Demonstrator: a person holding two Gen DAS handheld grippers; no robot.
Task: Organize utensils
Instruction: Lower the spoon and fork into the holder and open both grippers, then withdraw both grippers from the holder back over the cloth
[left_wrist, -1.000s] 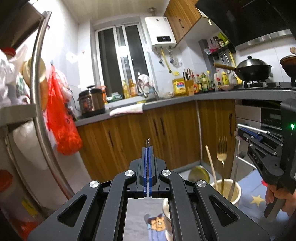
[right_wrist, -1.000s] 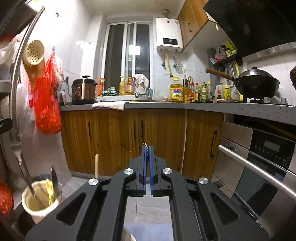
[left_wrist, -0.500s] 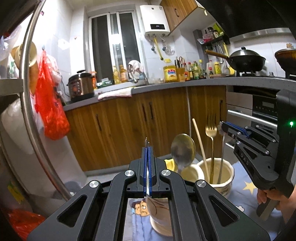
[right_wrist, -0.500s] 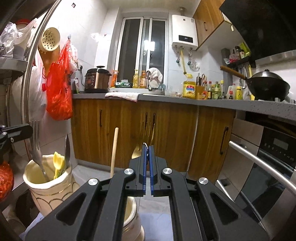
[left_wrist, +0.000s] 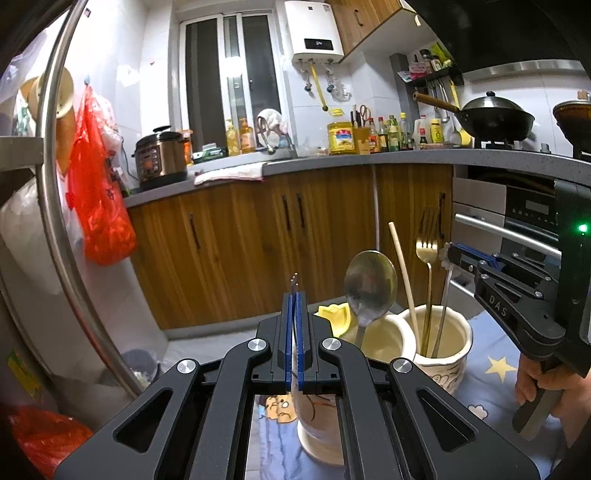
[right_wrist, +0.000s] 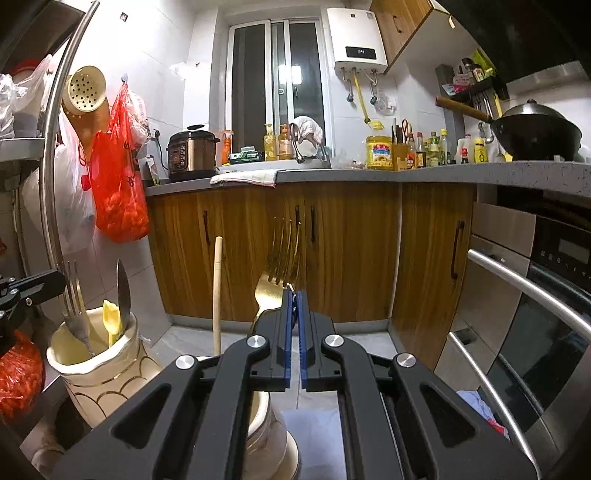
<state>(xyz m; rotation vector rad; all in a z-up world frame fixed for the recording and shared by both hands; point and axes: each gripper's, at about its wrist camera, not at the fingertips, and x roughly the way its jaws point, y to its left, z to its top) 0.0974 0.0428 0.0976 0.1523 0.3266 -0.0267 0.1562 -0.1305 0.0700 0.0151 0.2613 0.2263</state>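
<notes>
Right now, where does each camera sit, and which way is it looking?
Left wrist: sits on the left gripper, shut on a silver fork, facing the wooden cabinets; the right gripper and right hand show at the right edge.
Right wrist: sits on the right gripper, shut on a thin silver utensil, facing the same cabinets; the left gripper's tip shows at the left edge.
Shared: the gold fork, chopstick, cream jar and counter.
</notes>
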